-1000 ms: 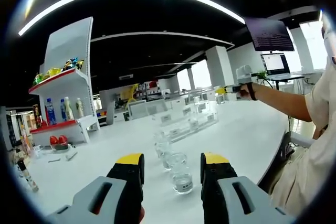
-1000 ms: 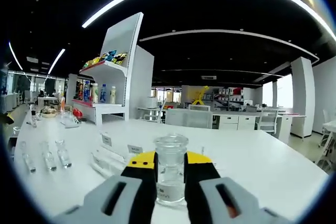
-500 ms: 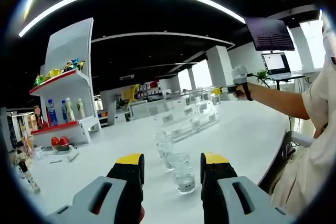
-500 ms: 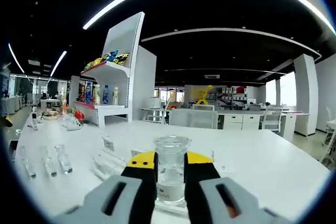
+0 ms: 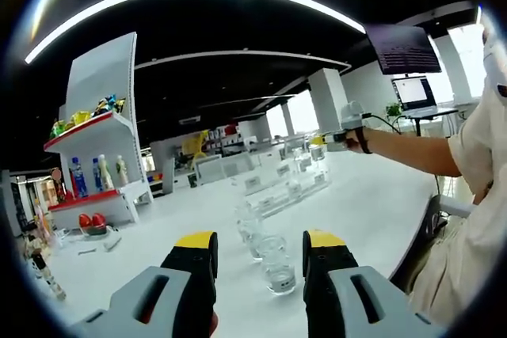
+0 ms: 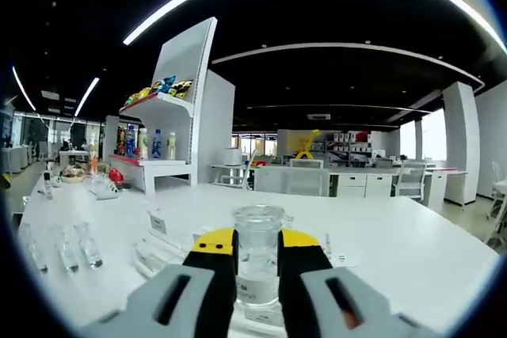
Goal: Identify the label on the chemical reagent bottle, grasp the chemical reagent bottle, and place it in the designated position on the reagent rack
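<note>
Right gripper (image 6: 257, 263): yellow-tipped jaws pinching a reagent bottle (image 6: 258, 263) between them. Bottle is clear glass, upright, wide round stopper-like top above the jaw tips, narrower neck, small white label low on the body, text too small to read. Just ahead of and below the jaws sits the clear reagent rack (image 6: 170, 247) with small white tags on its front, on the white table (image 6: 396, 247). Off to the left of the jaws, three more small clear bottles (image 6: 59, 244) stand in a row on the table, well apart from the rack.

Left gripper (image 5: 257, 255): jaws spread, nothing held. Between and just beyond the tips stands a row of clear glass bottles (image 5: 277, 267); the nearest is short and round with a white label band near its base. Farther ahead, the same rack (image 5: 289, 184). To the right beyond it, the person's forearm (image 5: 404, 152) reaches out with the other gripper (image 5: 337, 134) over the rack's far end.
</note>
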A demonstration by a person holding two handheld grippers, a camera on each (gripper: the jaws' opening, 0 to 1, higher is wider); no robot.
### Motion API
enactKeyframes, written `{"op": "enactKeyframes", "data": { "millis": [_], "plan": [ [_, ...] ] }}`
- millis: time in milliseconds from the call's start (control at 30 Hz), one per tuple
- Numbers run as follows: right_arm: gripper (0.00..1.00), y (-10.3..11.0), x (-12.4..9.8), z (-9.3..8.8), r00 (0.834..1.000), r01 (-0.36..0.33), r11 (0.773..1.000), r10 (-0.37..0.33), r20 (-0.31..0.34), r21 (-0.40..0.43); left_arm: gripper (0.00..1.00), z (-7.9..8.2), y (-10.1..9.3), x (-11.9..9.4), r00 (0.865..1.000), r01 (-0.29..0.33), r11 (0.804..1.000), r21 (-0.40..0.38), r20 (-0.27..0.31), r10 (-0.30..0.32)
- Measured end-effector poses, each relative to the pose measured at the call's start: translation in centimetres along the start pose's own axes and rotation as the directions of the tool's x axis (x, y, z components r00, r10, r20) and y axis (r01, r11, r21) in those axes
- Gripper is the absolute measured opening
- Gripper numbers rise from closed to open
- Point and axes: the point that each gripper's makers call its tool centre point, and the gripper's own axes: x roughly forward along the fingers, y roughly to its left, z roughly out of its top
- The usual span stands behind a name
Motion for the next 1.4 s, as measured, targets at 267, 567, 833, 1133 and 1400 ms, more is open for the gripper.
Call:
{"op": "enactKeyframes", "data": {
  "millis": [267, 567, 833, 1133, 1400],
  "plan": [
    [0.19, -0.7, 0.5, -0.5, 1.000, 0.009, 1.000, -0.009, -0.002, 0.013, 0.44, 0.5, -0.6, 0.1, 1.000, 0.011, 1.000, 0.015, 0.005, -0.011],
    [0.19, -1.3, 1.0, -0.7, 1.000, 0.021, 0.999, -0.021, 0.007, 0.035, 0.44, 1.1, -1.3, 0.5, 0.999, 0.036, 0.999, 0.016, 0.017, -0.037],
    [0.19, -1.4, 1.5, -1.2, 1.000, 0.023, 0.999, -0.023, 0.006, 0.040, 0.44, 1.2, -1.3, 0.5, 0.999, 0.035, 0.999, 0.022, 0.016, -0.035],
    [0.19, -1.7, 2.2, -1.5, 0.999, 0.028, 0.998, -0.030, 0.021, 0.051, 0.44, 1.1, -1.5, 0.7, 0.999, 0.048, 0.999, 0.021, 0.011, -0.049],
    [0.18, -1.8, 2.9, -2.6, 0.999, 0.038, 0.998, -0.040, 0.028, 0.046, 0.44, 1.2, -1.5, 0.8, 0.998, 0.054, 0.998, 0.017, 0.014, -0.054]
  ]
}}
